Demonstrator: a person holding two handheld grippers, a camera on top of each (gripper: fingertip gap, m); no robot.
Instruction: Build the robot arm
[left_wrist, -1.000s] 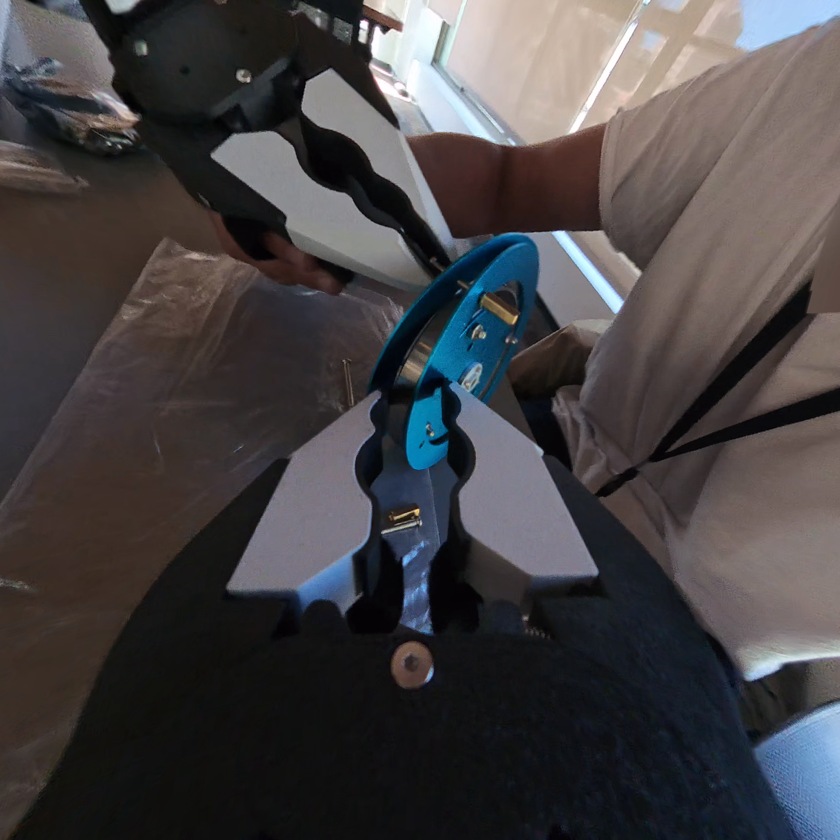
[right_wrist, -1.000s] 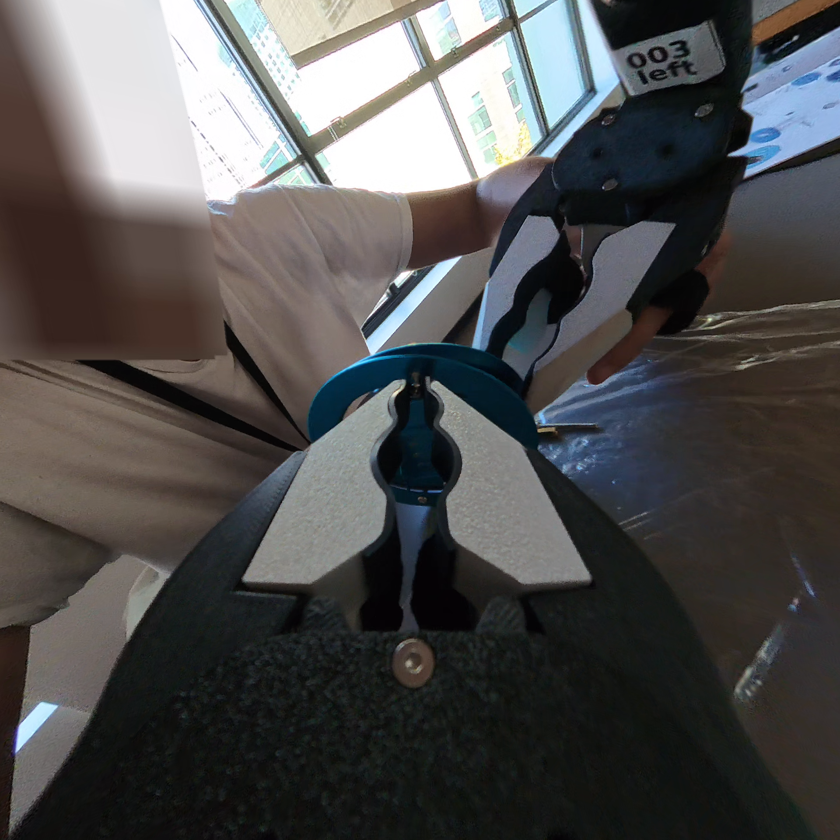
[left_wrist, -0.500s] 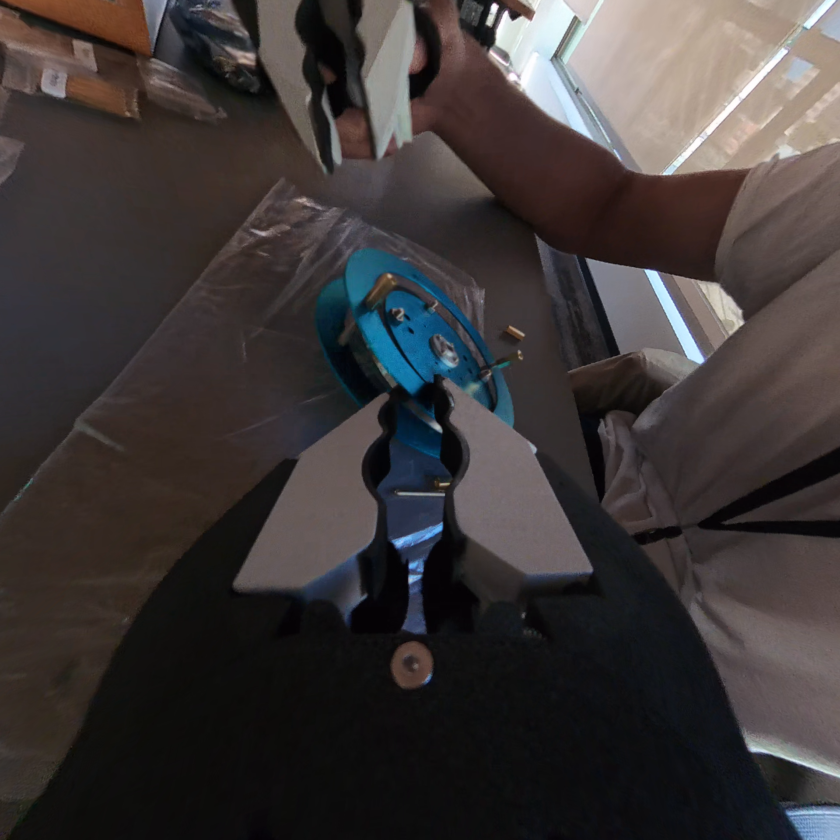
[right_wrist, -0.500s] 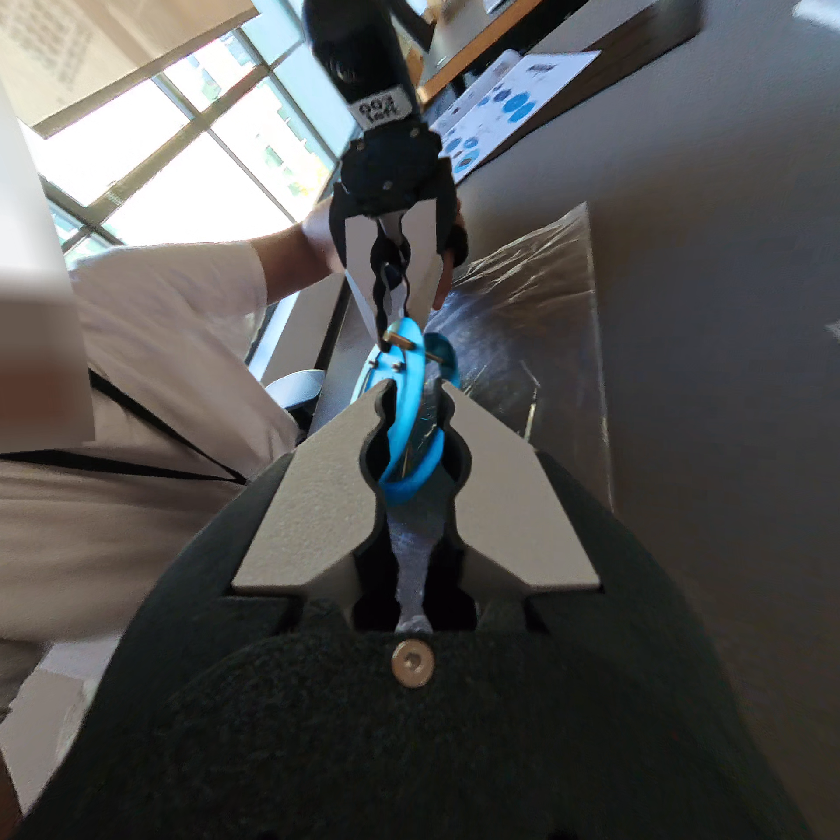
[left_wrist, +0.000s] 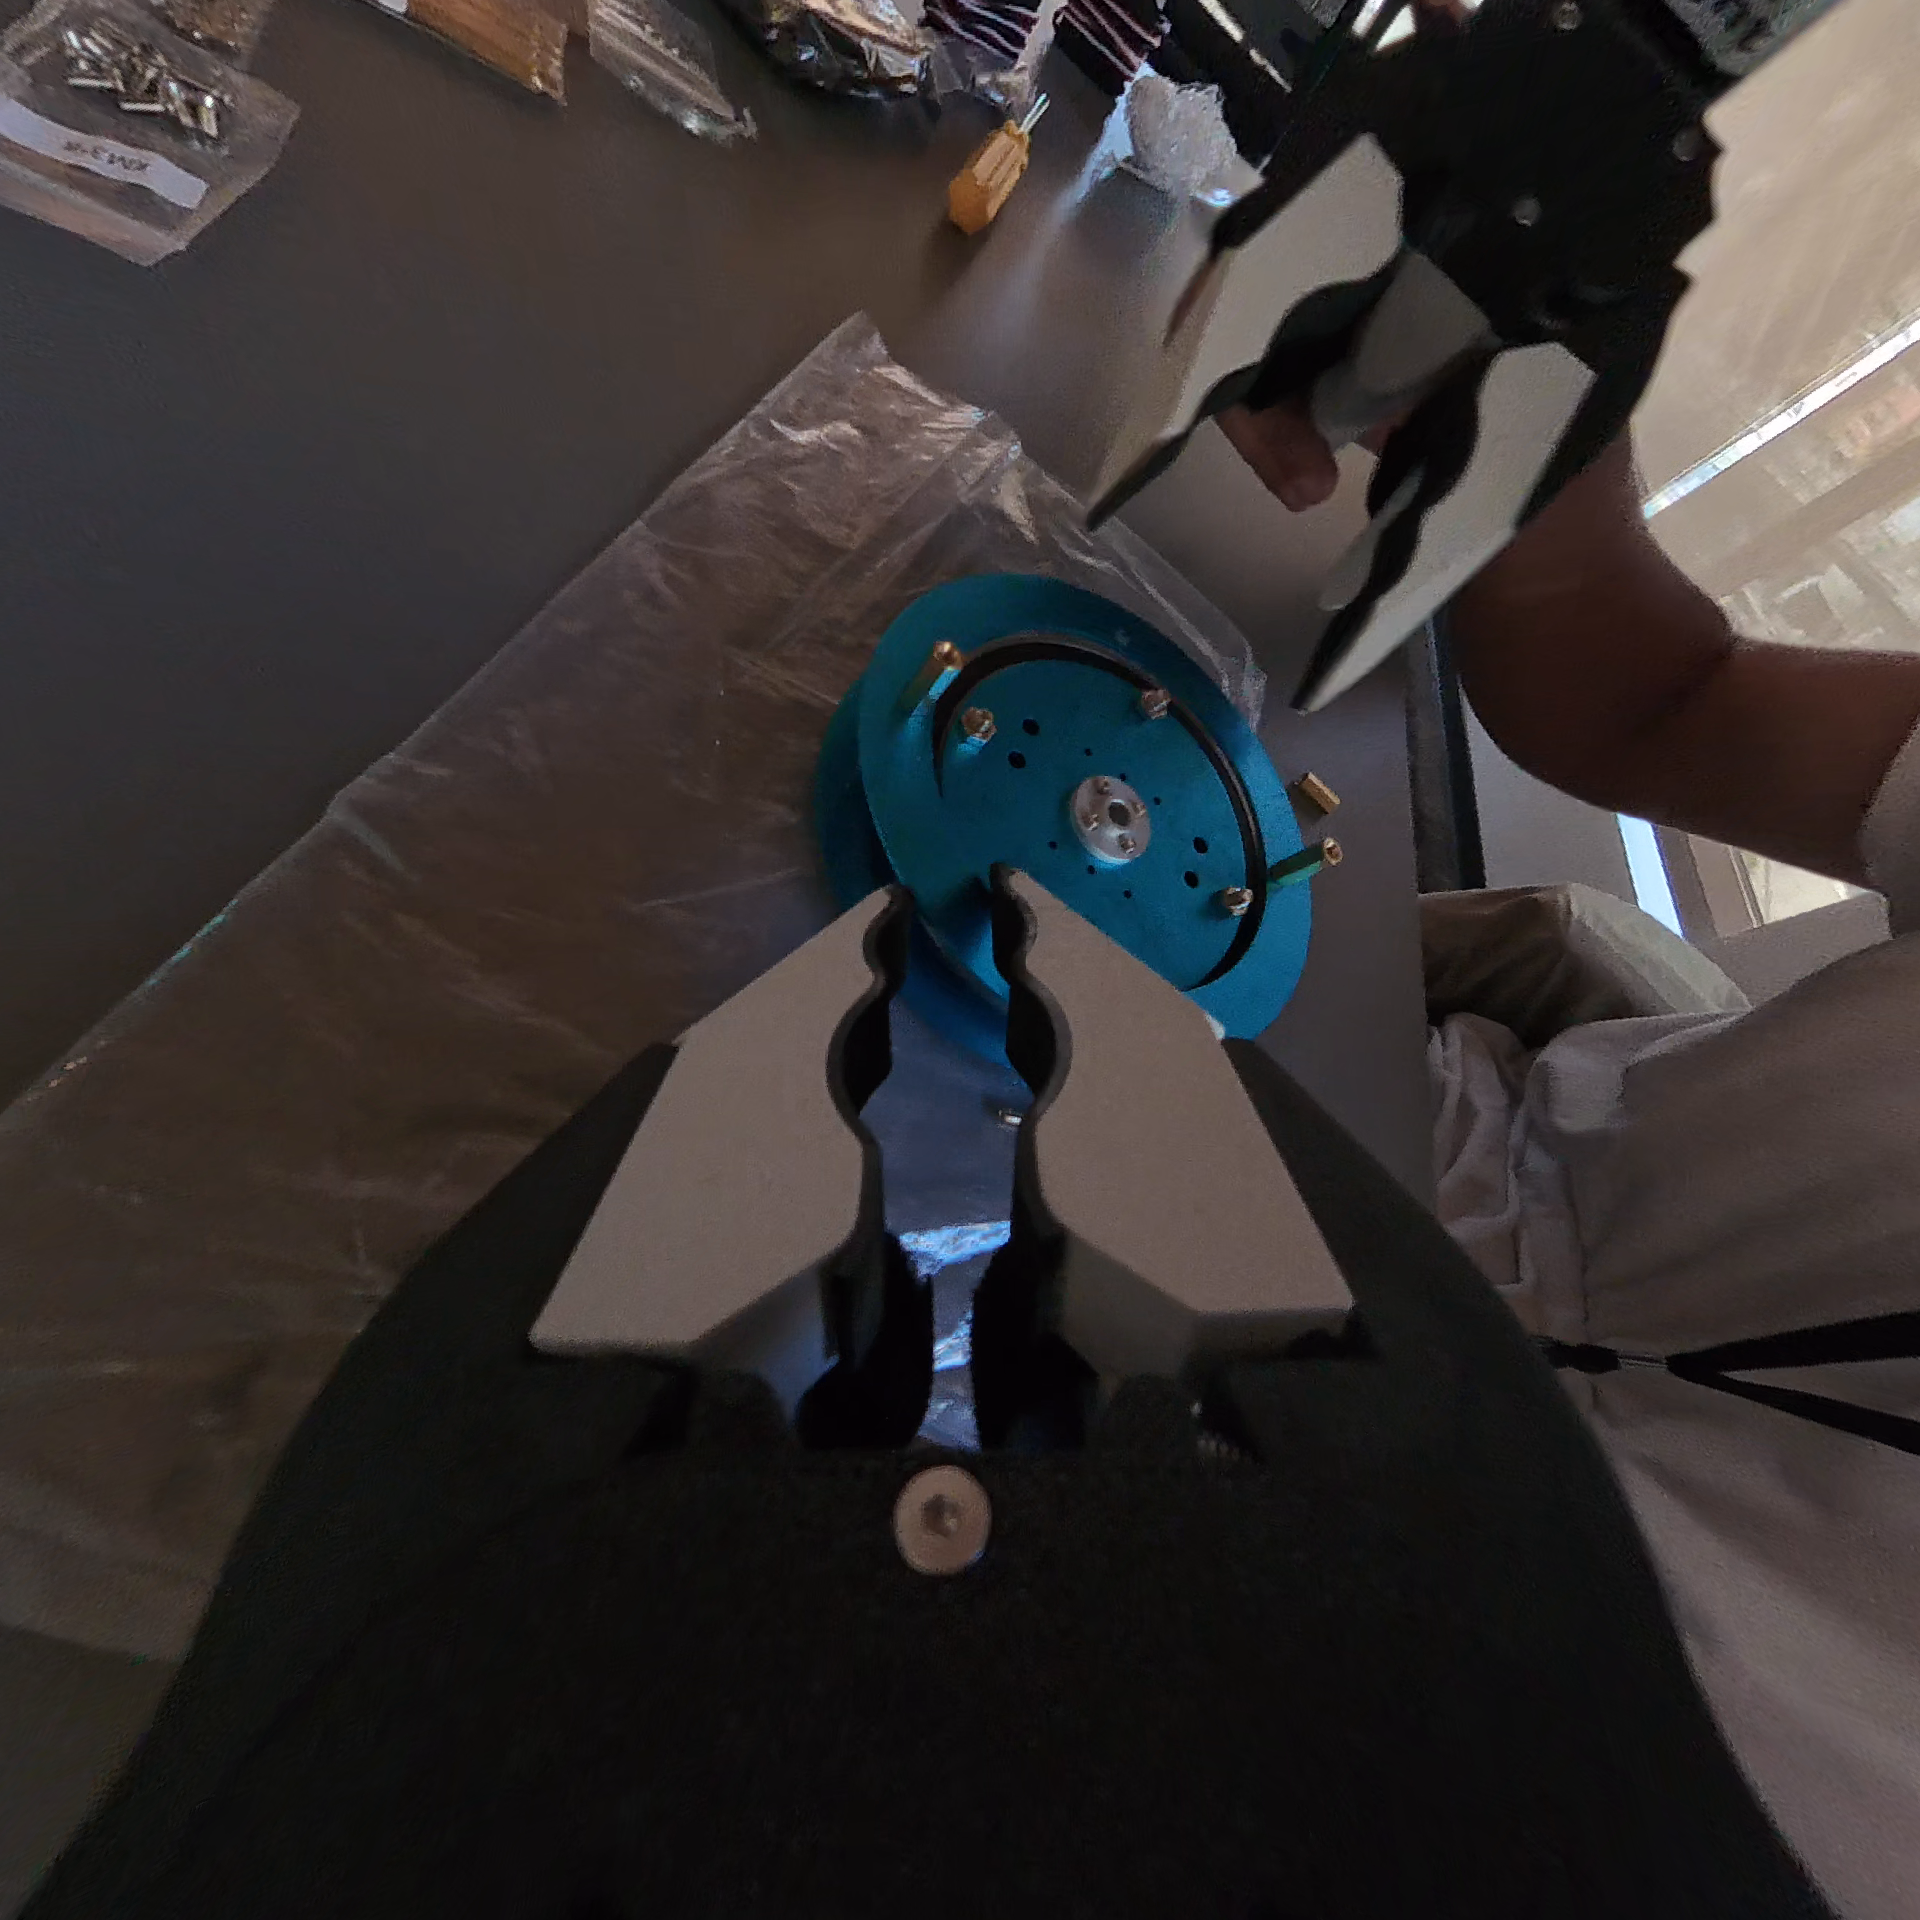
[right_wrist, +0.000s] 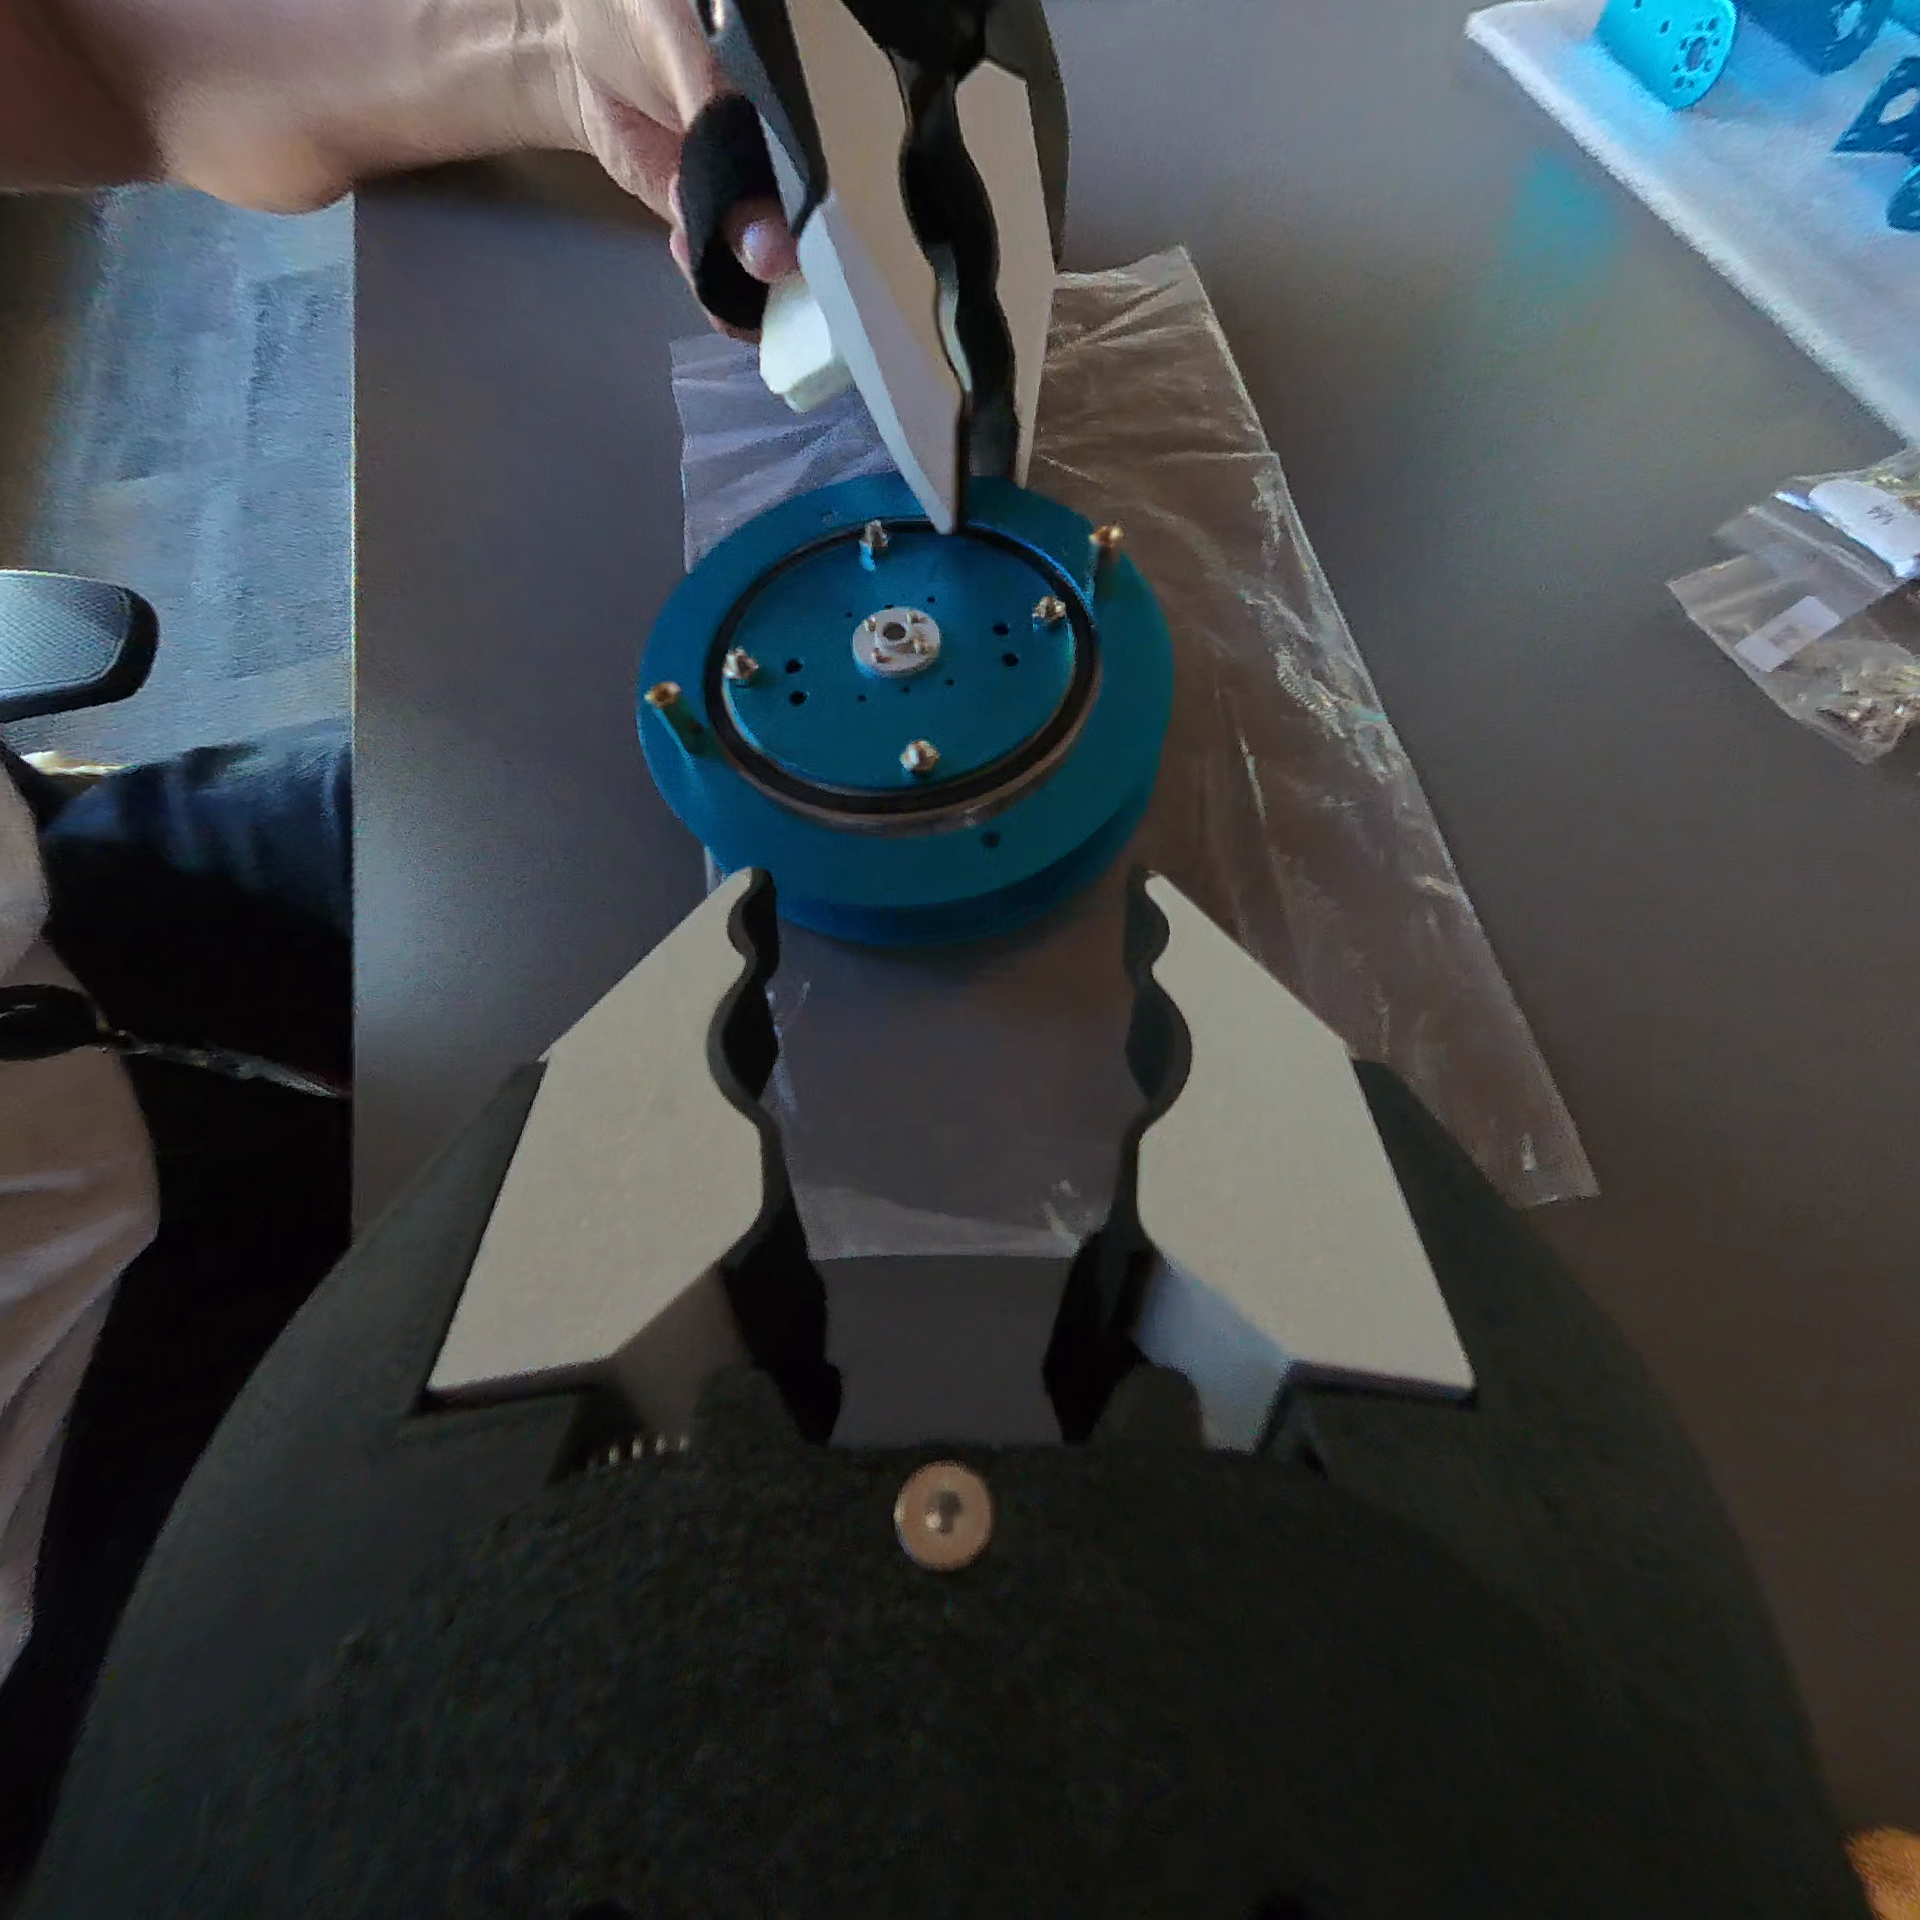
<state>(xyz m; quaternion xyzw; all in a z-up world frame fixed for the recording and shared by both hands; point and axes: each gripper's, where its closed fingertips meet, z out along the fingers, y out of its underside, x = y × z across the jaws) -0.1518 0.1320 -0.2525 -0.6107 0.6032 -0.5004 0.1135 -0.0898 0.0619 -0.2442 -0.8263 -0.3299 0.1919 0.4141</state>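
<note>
Blue disc (right_wrist: 904, 717) now released, right tongs (right_wrist: 945, 904) spread, table edge (right_wrist: 353, 623) beside.

Your left wrist camera looks forward and down along its own left gripper (left_wrist: 945, 899), close above a blue disc assembly (left_wrist: 1081, 810) lying just past the fingertips, with your right gripper (left_wrist: 1195, 603) hanging farther ahead and to the right. Your right wrist camera looks steeply down from the opposite side past its own gripper (right_wrist: 945, 894); the same disc (right_wrist: 904, 686) sits just ahead, the left gripper (right_wrist: 966, 499) beyond it. Both views share the disc and the clear plastic sheet (right_wrist: 1278, 644) beneath.
</note>
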